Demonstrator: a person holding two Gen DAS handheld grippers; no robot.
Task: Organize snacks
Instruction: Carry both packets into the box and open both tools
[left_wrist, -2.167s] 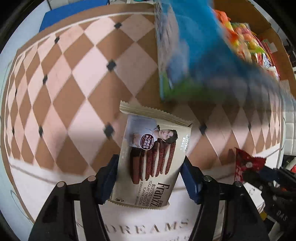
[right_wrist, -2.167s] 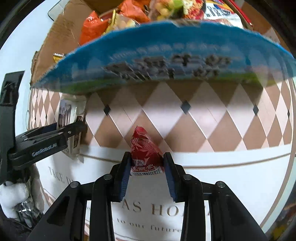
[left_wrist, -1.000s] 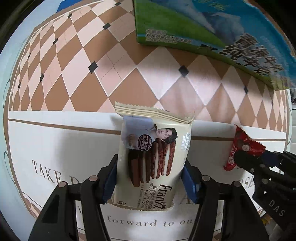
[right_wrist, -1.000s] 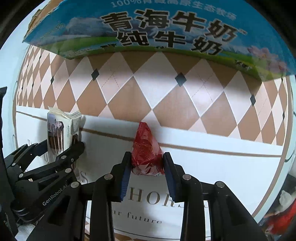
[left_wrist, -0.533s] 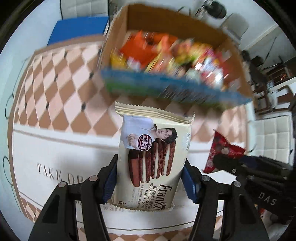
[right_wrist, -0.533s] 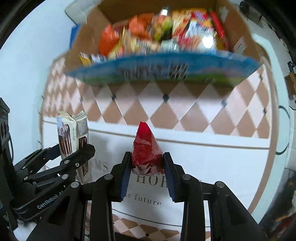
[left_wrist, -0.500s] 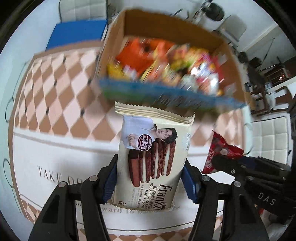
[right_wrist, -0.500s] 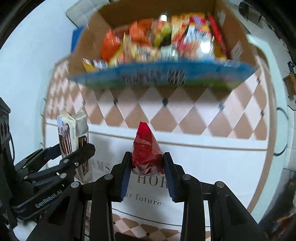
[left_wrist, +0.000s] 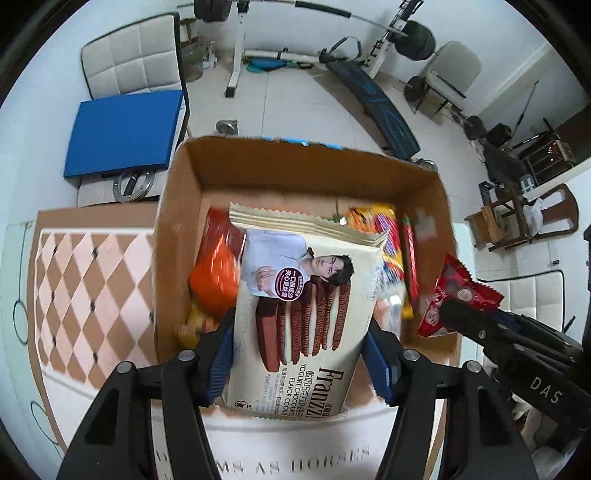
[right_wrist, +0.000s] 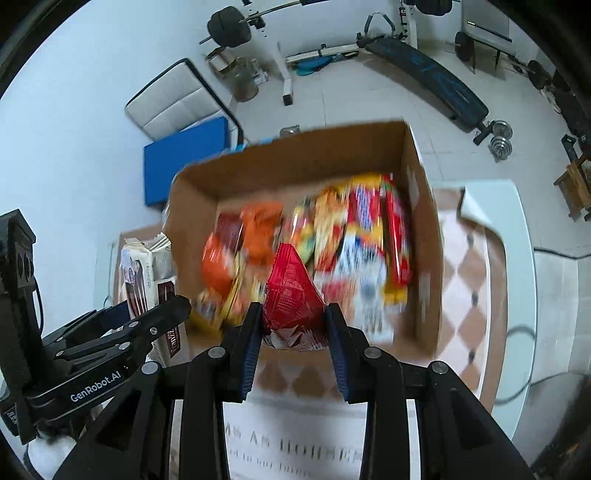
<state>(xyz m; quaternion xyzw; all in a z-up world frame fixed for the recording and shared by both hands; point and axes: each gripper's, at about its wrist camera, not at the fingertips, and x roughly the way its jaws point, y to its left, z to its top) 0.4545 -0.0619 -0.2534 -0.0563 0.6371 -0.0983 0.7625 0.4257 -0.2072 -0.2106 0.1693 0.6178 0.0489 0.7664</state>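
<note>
Snacks: a blurred heap of orange, yellow and red packets (right_wrist: 314, 251) lies inside the open cardboard box (left_wrist: 295, 166), which stands on the worktop (left_wrist: 81, 280) with its diamond-pattern cloth. Cookie pack (left_wrist: 303, 310): cream wrapper, chocolate sandwich cookies printed on the front, held upright in your left tool (left_wrist: 299, 354), whose blue-padded fingers (left_wrist: 221, 354) are clamped on its lower sides; in the left view it stands in front of the box's opening, over the near wall. From the right view the same pack (right_wrist: 147, 273) shows just beside the box's left wall, so you cannot tell whether it is over the box or outside it. Red packet (right_wrist: 291, 295): small, pointed at the top, pinched between the fingers of your right tool (right_wrist: 293, 343), sitting at the box's near edge with the heap behind it. In the left view that packet (left_wrist: 454, 295) and the right tool (left_wrist: 498, 339) appear at the box's right near corner. Background: a blue mat (left_wrist: 122, 136), a padded white chair (left_wrist: 133, 59), a weight bench (right_wrist: 424, 70) with barbell on the tiled floor.
</note>
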